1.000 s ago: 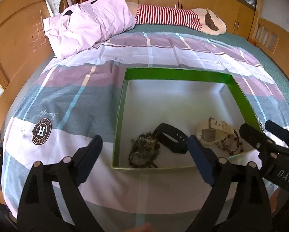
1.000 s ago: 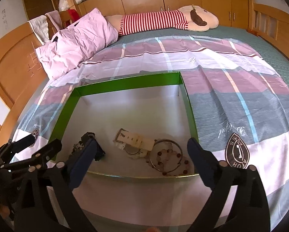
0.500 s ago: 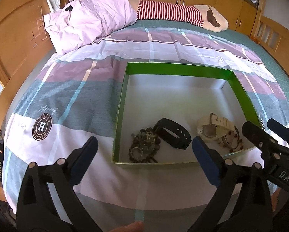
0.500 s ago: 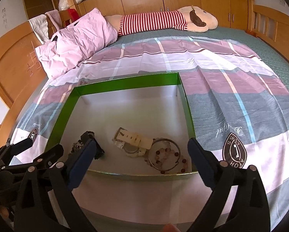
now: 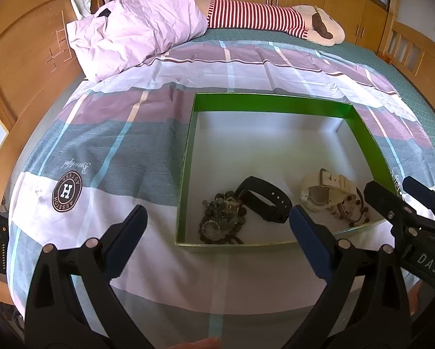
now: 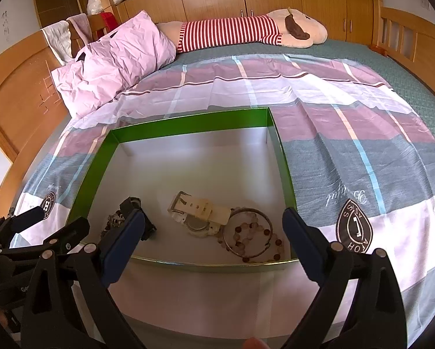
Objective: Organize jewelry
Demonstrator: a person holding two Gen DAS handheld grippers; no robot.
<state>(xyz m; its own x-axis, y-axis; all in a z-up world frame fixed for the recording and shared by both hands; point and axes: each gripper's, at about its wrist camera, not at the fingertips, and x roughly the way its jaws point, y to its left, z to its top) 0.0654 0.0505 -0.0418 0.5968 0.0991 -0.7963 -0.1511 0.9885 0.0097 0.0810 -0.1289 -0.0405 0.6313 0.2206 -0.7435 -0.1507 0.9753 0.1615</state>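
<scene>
I keep the left gripper (image 5: 217, 232) and the right gripper (image 6: 214, 229) spread wide, holding nothing. The jewelry (dark beads (image 5: 222, 218), black band (image 5: 264, 199), cream watch (image 6: 200, 212), bangle (image 6: 248, 232)) lies lower center, inside the green box (image 5: 271, 103).

Each gripper is black plastic with silver rivets and dark blue pads (image 5: 128, 237); white "DAS" lettering (image 5: 428, 263) marks one body.

Box (image 5: 271, 103) on bedspread (image 5: 107, 145); inside, near front wall: beads (image 5: 222, 218) left, strap (image 5: 264, 195) middle, watch (image 5: 325, 190) right.
</scene>
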